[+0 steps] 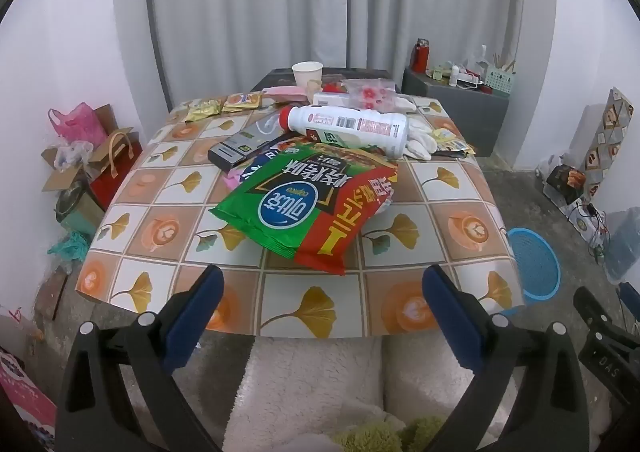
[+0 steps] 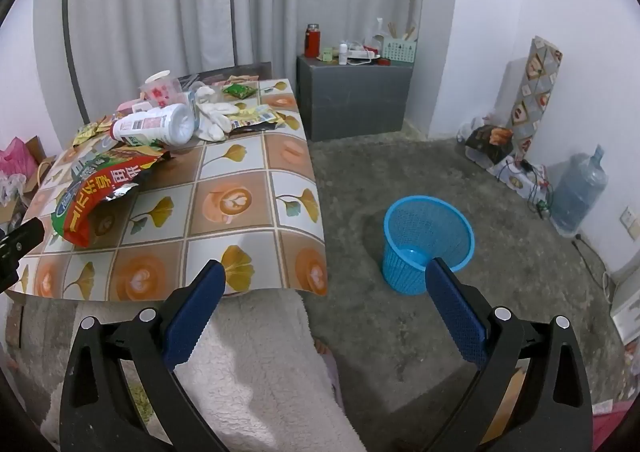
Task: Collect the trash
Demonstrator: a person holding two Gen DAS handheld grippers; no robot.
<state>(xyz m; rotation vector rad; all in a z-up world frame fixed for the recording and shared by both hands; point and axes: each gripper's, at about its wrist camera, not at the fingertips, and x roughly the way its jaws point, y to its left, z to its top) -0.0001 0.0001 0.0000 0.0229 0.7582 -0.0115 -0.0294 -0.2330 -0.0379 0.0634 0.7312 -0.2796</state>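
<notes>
**A:** Where did things stand, left to right? Left view first.

**B:** Left gripper [image 1: 322, 294] sat low centre of the frame, jaws wide apart, nothing between them. It hung short of the near edge of the table [image 1: 448, 188]. No contact with anything.

**A:** Trash?

**B:** All on the table. Centre frame: big green-and-red snack bag [image 1: 304, 208], nearest item to the gripper. Above it, a white bottle [image 1: 352, 128] lay on its side, red cap pointing left. Dark flat box [image 1: 244, 144] left of the bottle. Paper cup [image 1: 307, 73] upright at the far edge, top centre. Small wrappers top left of the tabletop, white gloves to the bottle's right.

**A:** Right view?

**B:** Right gripper [image 2: 326, 280] was bottom centre, jaws also fully apart and empty. It sat over the person's fleece-covered lap, off the table corner. Same pile showed upper left. Blue basket [image 2: 427, 242] stood on the floor right of centre, well apart from the table. Looked empty.

**A:** So which step?

**B:** I'd call it the very start. Nothing grabbed, nothing binned.

**A:** Next move?

**B:** Likely the snack bag, closest to the left gripper. It needed to go forward and down, pinch an edge since the bag is wide and floppy, then carry across to the basket on the right. Bag seemed to overlap the stuff beneath, so a drag could shift the bottle.
</notes>
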